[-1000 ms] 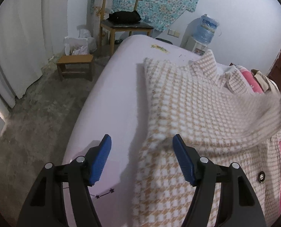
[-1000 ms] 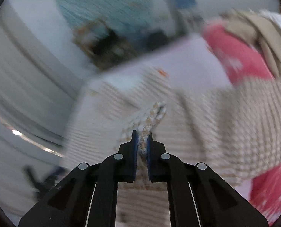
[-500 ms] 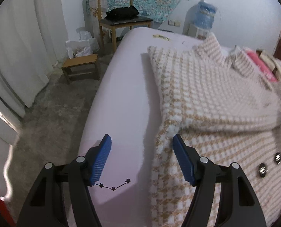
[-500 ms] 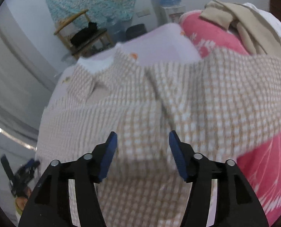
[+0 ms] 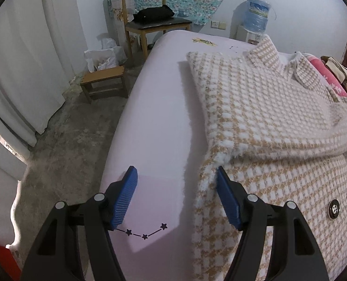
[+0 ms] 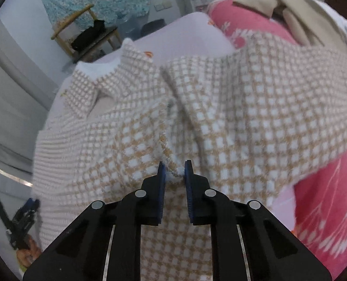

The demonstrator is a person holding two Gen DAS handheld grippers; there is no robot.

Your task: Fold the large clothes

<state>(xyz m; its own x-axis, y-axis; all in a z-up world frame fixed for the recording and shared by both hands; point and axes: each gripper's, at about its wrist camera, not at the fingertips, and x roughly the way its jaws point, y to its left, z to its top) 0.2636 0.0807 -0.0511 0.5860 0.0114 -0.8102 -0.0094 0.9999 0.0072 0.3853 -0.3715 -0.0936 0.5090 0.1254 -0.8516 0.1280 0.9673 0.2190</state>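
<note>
A fluffy beige-and-white houndstooth coat (image 5: 267,121) lies spread on the lilac bed (image 5: 159,107), one sleeve folded across its body. It also shows in the right wrist view (image 6: 220,117). My left gripper (image 5: 177,196) is open and empty over the bed, its right finger at the coat's left edge. My right gripper (image 6: 175,173) has its jaws narrowed around a fold of the coat's edge, a small gap left between the pads.
A wooden chair (image 5: 150,21) with a black bag, a low stool (image 5: 103,79) and a water dispenser (image 5: 255,16) stand beyond the bed. A pink blanket (image 6: 325,199) and beige clothes (image 6: 290,7) lie to the right. White curtains (image 5: 21,70) hang left.
My right gripper let go of the sleeve, opened wide, then narrowed around the coat's edge. The sleeve now lies folded across the coat. My left gripper stayed open and shifted slightly.
</note>
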